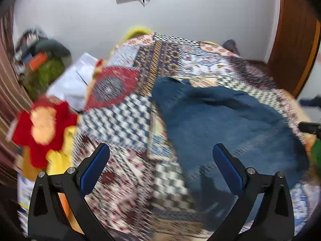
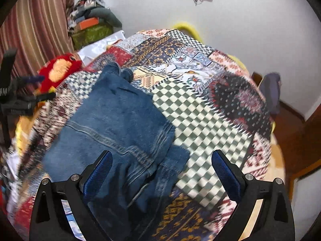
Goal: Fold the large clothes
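Note:
A pair of blue jeans [image 1: 224, 120] lies partly folded on a patchwork bedspread [image 1: 124, 120]. In the left wrist view, which is blurred, my left gripper [image 1: 160, 150] hovers open above the bedspread, and the jeans sit under and beyond its right finger. In the right wrist view the jeans [image 2: 118, 124] spread from the middle down to the near edge. My right gripper [image 2: 161, 157] stands open over their near end, its left finger above the denim and its right finger above the green checked patch [image 2: 202, 124]. Nothing is held.
A red and yellow plush toy [image 1: 44, 128] lies at the bed's left edge, also in the right wrist view as the plush toy [image 2: 58, 70]. White cloth [image 1: 76, 80] and a cluttered pile [image 2: 90, 26] sit near the striped curtain [image 2: 34, 30]. A wooden door [image 1: 297, 36] is right.

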